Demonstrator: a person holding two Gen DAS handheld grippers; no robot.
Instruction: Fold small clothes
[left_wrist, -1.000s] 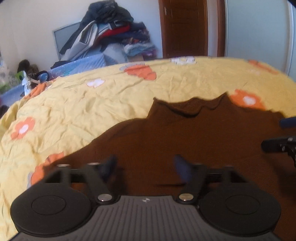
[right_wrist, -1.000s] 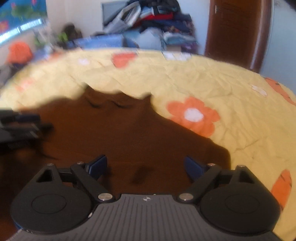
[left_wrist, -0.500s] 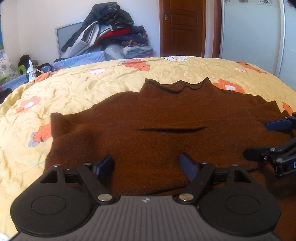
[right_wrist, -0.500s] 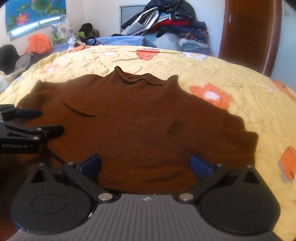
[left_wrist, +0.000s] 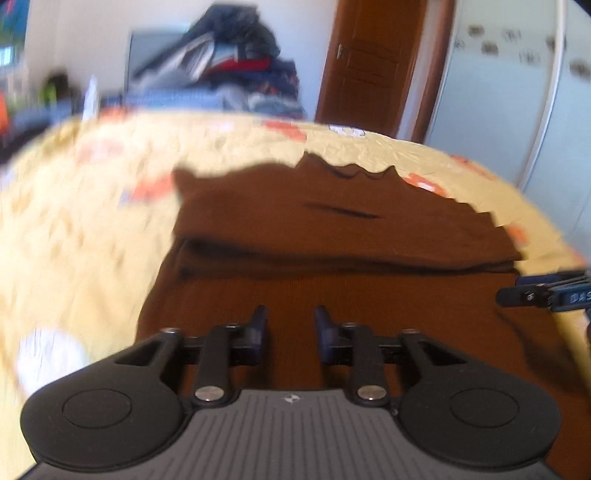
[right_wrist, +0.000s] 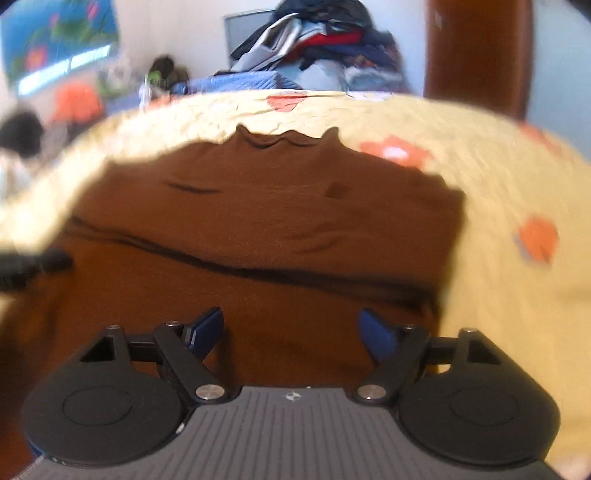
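Currently, in the left wrist view, the brown sweater lies flat on the yellow quilt, directly ahead of and beneath the left gripper. Its collar points away from the camera, and a folded band runs crosswise, side to side, so the long axis of the garment as it now lies is across the line of the fingers. The left jaws have just been closing and stand at a narrow gap; brown knit shows through the gap below them, but no fabric is seen pinched between the pads, so nothing is held. The right gripper's fingertip enters at the right edge, level with the end of the fold. In the right wrist view, the sweater again lies ahead and below, collar far, with the crosswise fold line running from left to right above the fingers. The right gripper stands wide and empty over the near panel, close to the garment's right edge, where the quilt begins. The left gripper shows as a dark blur at the left edge. Judged from this, each gripper is nearer its own side of the near hem, and the next fold would most likely carry that hem forward toward the collar.
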